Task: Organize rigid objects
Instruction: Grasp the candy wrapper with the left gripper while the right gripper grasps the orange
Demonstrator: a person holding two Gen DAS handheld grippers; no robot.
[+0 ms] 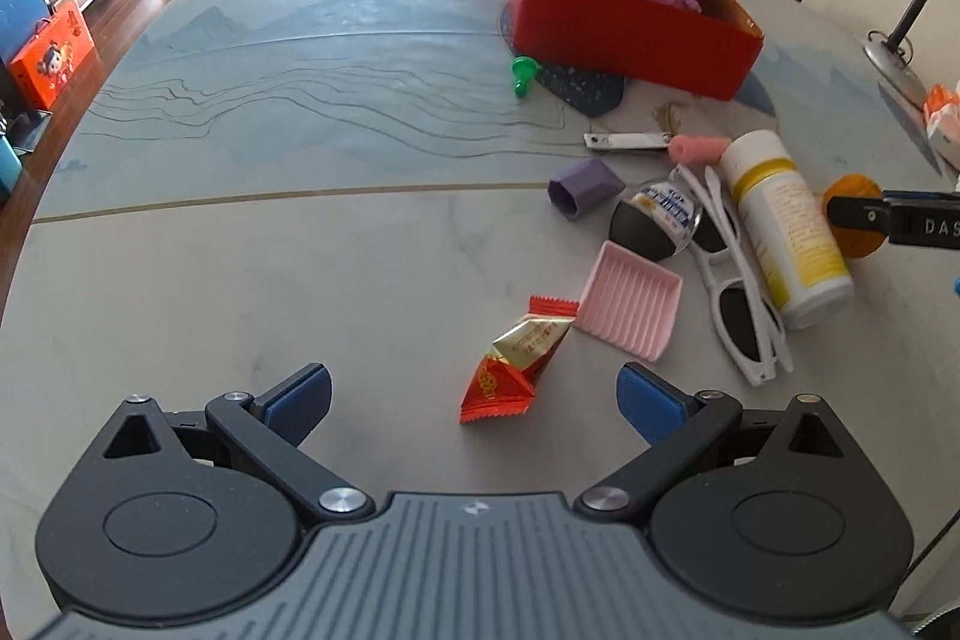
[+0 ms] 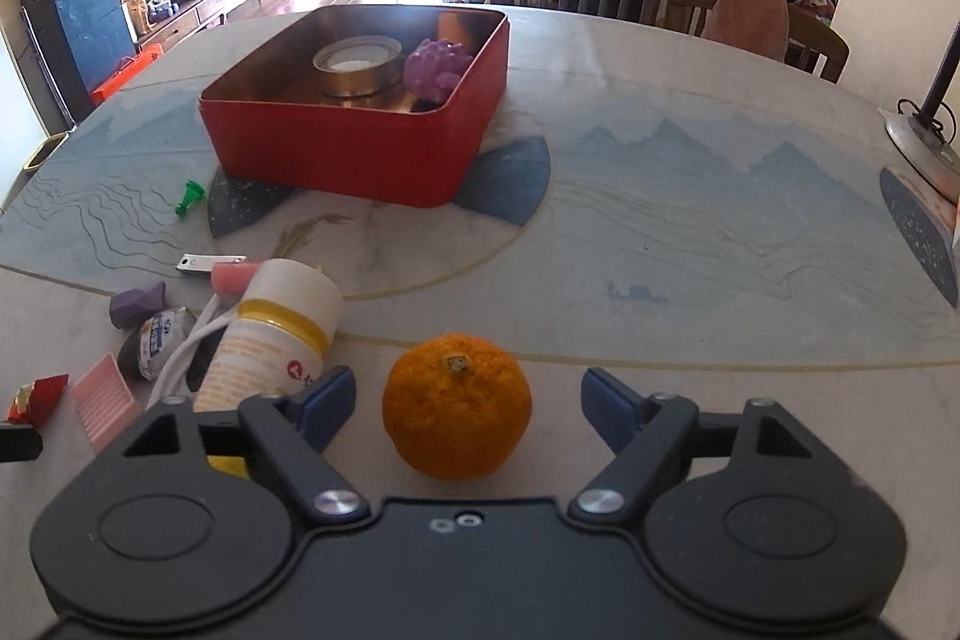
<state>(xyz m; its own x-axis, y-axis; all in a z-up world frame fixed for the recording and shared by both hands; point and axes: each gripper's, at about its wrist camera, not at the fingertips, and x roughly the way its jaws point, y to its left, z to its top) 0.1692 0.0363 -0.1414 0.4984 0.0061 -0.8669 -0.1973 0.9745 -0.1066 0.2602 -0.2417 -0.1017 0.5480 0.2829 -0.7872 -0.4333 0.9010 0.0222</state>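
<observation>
Right gripper nearest the lens, jaws spread wide, the orange sitting on the table between the blue pads, gaps visible on both sides so nothing is gripped. Landmark: red tin, open top, standing well beyond the orange toward the far edge; inside it a round metal tin with a purple spiky toy just beside it. Left gripper also wide open and holding nothing, with a red-gold candy wrapper lying on the table between and just ahead of its fingertips. The rest of the clutter lies on the near side of the red tin: white bottle with yellow band on its side, white sunglasses touching it, a pink ridged tray beside the sunglasses, a dark rounded packet with a blue-white label (can't read what it is), a purple hexagonal cap, a pink foam cylinder and a metal nail clipper end to end. A green plastic peg lies near the tin's front-left corner, next to a dark blue patch printed on the table. Lamp base far to the tin's right at the table edge.
</observation>
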